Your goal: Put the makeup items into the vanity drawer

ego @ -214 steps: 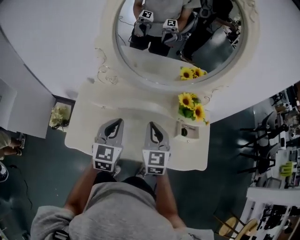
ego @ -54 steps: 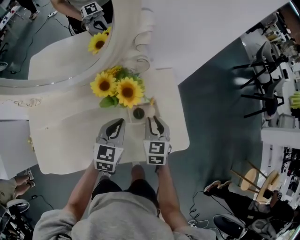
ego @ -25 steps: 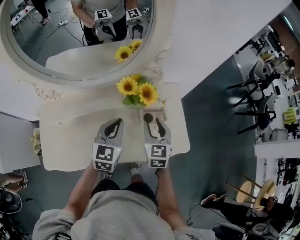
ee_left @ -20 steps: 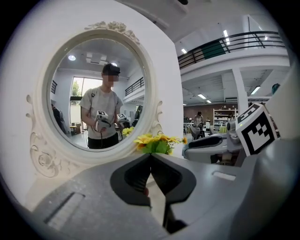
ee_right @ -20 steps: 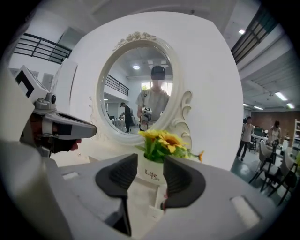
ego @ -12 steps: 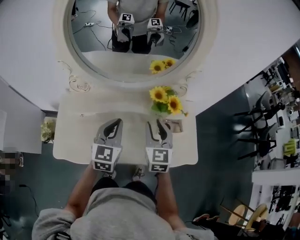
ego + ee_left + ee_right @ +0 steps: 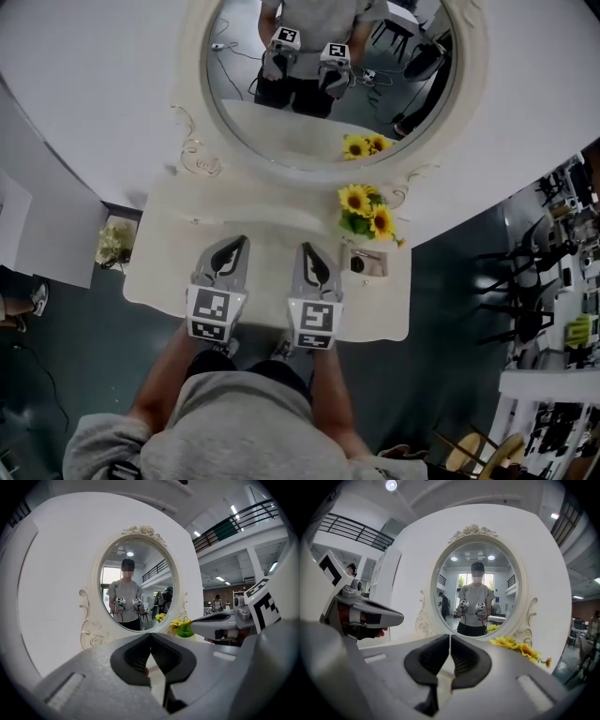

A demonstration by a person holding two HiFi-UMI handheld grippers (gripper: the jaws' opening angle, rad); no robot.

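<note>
The makeup we can see, a small dark round item, sits in a little open box at the right end of the vanity top, just in front of the sunflowers. Our right gripper hovers just left of that box. Its jaws have just closed tip to tip on nothing. Our left gripper, beside it, has its jaws together too, also empty.

Bright even light, sharp focus, strong fisheye warping at edges.

no legible text, labels or numbers anywhere
</note>
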